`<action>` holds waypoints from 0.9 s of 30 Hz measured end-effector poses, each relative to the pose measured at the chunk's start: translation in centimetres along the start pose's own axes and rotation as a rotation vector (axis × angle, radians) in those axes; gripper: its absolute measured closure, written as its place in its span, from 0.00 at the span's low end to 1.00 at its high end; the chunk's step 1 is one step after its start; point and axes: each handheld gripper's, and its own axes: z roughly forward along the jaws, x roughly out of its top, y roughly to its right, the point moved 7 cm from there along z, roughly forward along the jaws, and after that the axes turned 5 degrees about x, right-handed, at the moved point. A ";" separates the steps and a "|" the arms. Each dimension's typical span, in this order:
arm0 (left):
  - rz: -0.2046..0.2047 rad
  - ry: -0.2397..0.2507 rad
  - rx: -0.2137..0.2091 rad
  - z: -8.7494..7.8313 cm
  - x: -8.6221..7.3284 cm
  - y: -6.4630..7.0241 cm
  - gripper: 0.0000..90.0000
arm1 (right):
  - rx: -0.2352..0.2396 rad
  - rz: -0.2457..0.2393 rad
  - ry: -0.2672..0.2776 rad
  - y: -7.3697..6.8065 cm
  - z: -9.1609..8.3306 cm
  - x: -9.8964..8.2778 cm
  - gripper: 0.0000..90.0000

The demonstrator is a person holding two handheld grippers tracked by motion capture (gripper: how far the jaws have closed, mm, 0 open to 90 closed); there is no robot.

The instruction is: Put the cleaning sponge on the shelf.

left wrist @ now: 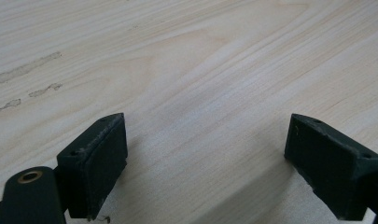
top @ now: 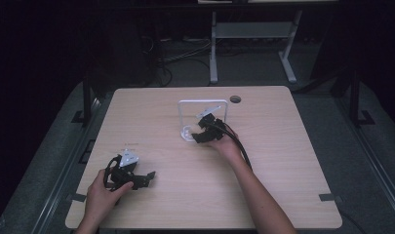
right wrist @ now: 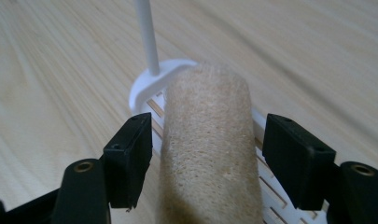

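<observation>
A tan, rough sponge roll point(right wrist: 209, 116) lies on the slotted base of a white wire rack point(right wrist: 142, 88), whose thin upright post point(right wrist: 147, 32) rises just behind it. My right gripper point(right wrist: 207, 154) stands open around the roll, with a narrow gap at each pad. In the high view the right gripper point(top: 199, 133) sits at the foot of the white rack point(top: 203, 102) in the table's middle. My left gripper point(top: 147, 178) rests near the front left, open over bare wood, with nothing between its jaws point(left wrist: 205, 154).
The light wooden table point(top: 283, 146) has a round cable hole point(top: 235, 99) near its far edge. The right gripper's black cable point(top: 240, 146) trails back along the forearm. A white desk frame point(top: 253, 34) stands on the dark floor beyond the table.
</observation>
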 end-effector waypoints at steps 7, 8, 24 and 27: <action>-0.002 0.002 0.001 0.0 0.0 0.0 0.14 | 0.010 -0.034 0.047 -1.1 -2.6 1.0 0.49; -0.002 0.002 0.001 0.0 0.0 0.0 0.14 | 0.010 -0.034 0.047 -1.1 -2.6 1.0 0.49; -0.001 0.001 -0.001 0.0 0.0 0.0 0.14 | 0.089 -0.046 -0.012 -3.4 -3.0 -1.7 1.00; -0.001 0.003 -0.001 0.0 0.0 0.0 0.14 | 0.101 -0.043 -0.024 -3.5 -2.5 -2.3 1.00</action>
